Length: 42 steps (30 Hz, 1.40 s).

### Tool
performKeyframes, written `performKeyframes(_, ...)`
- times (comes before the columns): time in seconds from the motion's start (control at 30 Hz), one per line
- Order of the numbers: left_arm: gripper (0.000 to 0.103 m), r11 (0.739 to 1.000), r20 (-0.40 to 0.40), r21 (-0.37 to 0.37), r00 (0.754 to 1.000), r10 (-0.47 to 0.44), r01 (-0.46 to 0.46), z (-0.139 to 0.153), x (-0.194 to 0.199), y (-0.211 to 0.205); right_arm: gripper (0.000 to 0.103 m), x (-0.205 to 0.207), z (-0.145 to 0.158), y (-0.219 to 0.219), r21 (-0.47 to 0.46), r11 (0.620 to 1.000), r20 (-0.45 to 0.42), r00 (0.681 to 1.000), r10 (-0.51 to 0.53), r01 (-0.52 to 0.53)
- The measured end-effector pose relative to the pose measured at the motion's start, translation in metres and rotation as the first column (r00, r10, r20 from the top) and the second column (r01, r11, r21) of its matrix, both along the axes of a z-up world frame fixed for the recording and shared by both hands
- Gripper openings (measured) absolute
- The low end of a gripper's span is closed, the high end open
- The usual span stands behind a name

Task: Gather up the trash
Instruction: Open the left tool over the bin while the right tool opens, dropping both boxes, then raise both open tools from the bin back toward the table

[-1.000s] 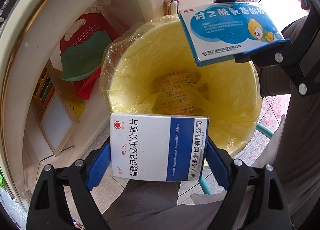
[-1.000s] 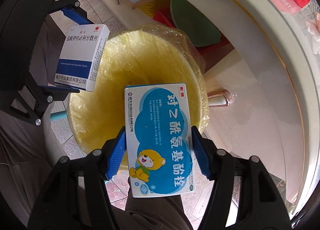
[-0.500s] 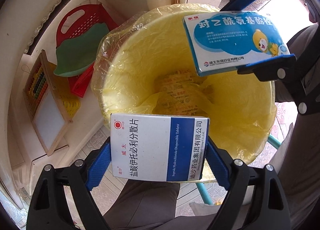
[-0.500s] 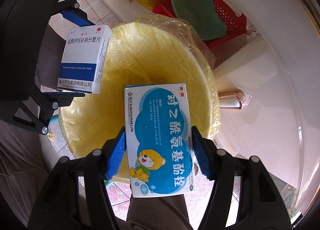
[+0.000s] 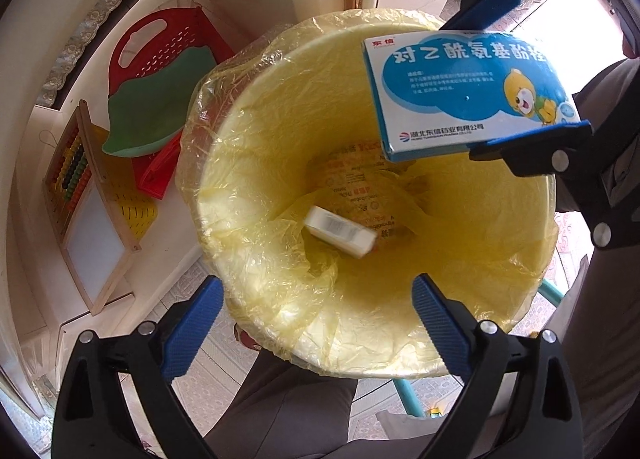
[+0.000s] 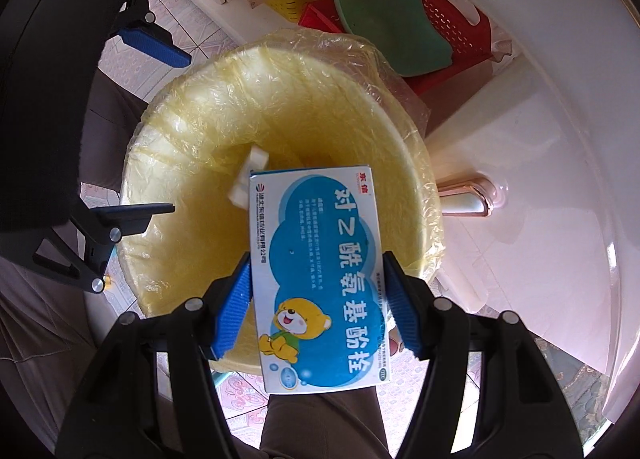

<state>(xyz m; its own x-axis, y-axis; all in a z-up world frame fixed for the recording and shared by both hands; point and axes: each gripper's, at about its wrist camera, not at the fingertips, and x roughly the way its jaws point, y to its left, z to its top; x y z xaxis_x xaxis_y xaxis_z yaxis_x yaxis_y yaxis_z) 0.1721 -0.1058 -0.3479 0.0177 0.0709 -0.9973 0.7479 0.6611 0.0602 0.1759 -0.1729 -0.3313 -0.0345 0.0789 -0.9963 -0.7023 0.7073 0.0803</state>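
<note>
A bin lined with a yellow plastic bag [image 5: 280, 163] fills both views, and its liner shows in the right wrist view [image 6: 200, 115]. My left gripper [image 5: 316, 323] is open and empty over the bin's near rim. The white and blue medicine box [image 5: 340, 232] is inside the bin, blurred, above an orange printed package [image 5: 360, 183]. It shows in the right wrist view [image 6: 250, 175] too. My right gripper [image 6: 318, 299] is shut on a blue medicine box with a cartoon bear [image 6: 316, 271], held over the bin's edge. That box shows in the left wrist view [image 5: 468, 95].
A red basket with a green board [image 5: 148, 115] and a wooden abacus frame [image 5: 80, 195] stand left of the bin. A white round table edge [image 6: 560, 139] curves over the bin. My trouser leg [image 5: 288, 415] is below. A rose-gold handle [image 6: 476, 199] sticks out beside the bin.
My left gripper has opened and let go of the white and blue box, which has dropped into the bin. My right gripper still holds the bear box over the bin.
</note>
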Motion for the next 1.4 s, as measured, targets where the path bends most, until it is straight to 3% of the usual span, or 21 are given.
performKeyframes(0.33,0.096,1.0,0.006,0.009,1.0,0.009,-0.01,0.004,0.007,0.008,0.063,0.001,0.002,0.0,-0.003,1.0,-0.002,1.0,-0.007,0.007)
performKeyframes(0.4,0.096,1.0,0.008,0.015,1.0,0.013,-0.013,0.005,0.008,0.011,0.072,0.001,0.004,0.0,0.002,1.0,0.0,1.0,-0.014,0.014)
performKeyframes(0.47,0.096,1.0,0.012,0.02,1.0,0.017,-0.017,0.006,0.009,0.014,0.073,0.001,0.005,0.001,0.005,1.0,0.0,1.0,-0.011,0.011)
performKeyframes(0.87,0.096,1.0,0.039,0.019,0.999,0.018,-0.019,0.018,0.008,0.02,0.073,0.002,0.02,-0.006,0.009,1.0,0.028,0.999,-0.025,0.025)
performKeyframes(1.1,0.096,1.0,0.096,0.007,0.995,0.014,-0.014,0.054,0.004,0.025,0.073,0.0,0.064,-0.012,0.033,0.999,0.105,0.994,-0.034,0.031)
performKeyframes(1.4,0.096,0.999,0.238,-0.05,0.971,0.034,-0.023,0.147,0.021,0.034,0.081,0.009,0.166,-0.024,0.064,0.998,0.275,0.961,-0.032,0.015)
